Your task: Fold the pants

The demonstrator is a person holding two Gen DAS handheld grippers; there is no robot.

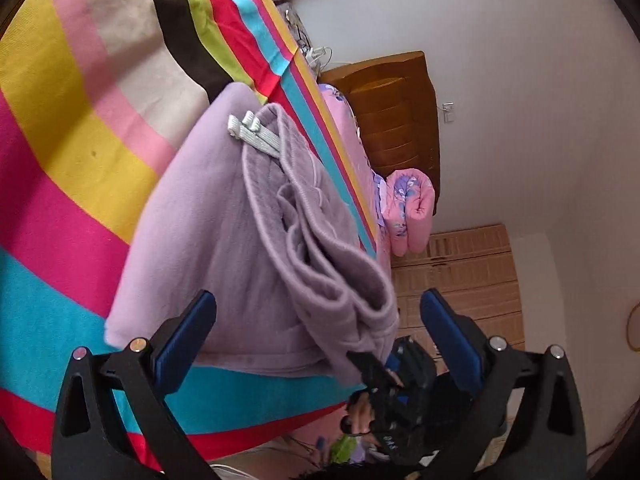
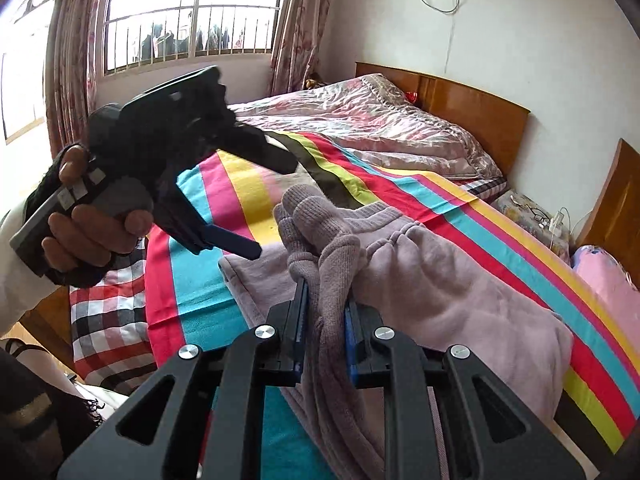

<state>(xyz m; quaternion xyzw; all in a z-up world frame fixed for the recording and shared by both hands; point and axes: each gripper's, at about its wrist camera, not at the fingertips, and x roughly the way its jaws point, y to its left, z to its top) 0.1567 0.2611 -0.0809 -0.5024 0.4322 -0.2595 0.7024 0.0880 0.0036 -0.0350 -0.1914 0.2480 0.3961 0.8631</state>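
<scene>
right hand-held gripper [image 2: 325, 312] clamps bunched lilac pants [image 2: 440, 280]; left hand-held gripper [image 1: 318, 320] gapes empty just beside. the thick wad could slip free, undoing the fold.

Striped sheet [image 2: 256, 184] bare beyond pants [image 2: 440, 280]; quilt [image 2: 380, 128] blocks far side.

Pants [image 2: 440, 280] were pale lilac w/ a light grey-green drawstring [image 1: 256, 136]; sheet [image 1: 72, 128] under them had bold stripes: yellow, pink, magenta, turquoise, red, lime, dark brown. Grippers were black w/ blue pads [image 1: 184, 344], silver pivot screws. Checked cloth [image 2: 108, 320] was red/black/white, quilt [image 2: 360, 120] shiny pink floral, headboard [image 2: 460, 100] orange-brown wood, walls white.
</scene>
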